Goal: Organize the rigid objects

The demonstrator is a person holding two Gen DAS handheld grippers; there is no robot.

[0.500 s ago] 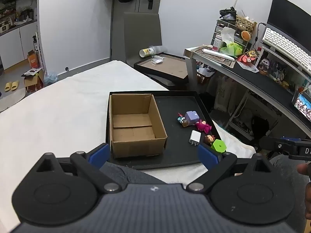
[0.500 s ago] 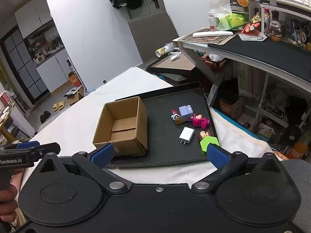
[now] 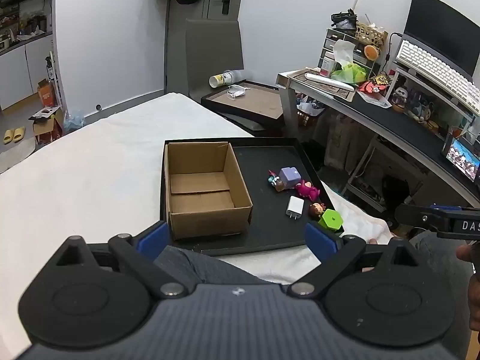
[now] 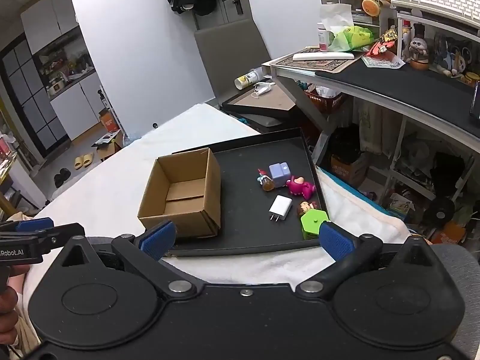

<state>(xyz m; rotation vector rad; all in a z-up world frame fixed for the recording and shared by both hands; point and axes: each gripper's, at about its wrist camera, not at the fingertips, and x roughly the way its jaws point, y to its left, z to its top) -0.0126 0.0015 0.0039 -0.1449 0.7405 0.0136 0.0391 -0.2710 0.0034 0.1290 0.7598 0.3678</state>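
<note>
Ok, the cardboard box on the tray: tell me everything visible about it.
The cardboard box is plain brown corrugated card, open-topped and upright, with nothing visible inside. Its bottom flaps meet in a seam across the floor. It stands on the left part of the black tray, against the tray's left rim, apart from the small toys and the white charger to its right. Neither gripper touches it.

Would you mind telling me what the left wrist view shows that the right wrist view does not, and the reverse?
Only the left wrist view shows the lit screen at far right, the dark monitor and the right gripper from the side. Only the right wrist view shows the black shoes on the floor and the left gripper from the side. Both show the black tray with the empty cardboard box, white charger, green hexagon and pink figure.
</note>
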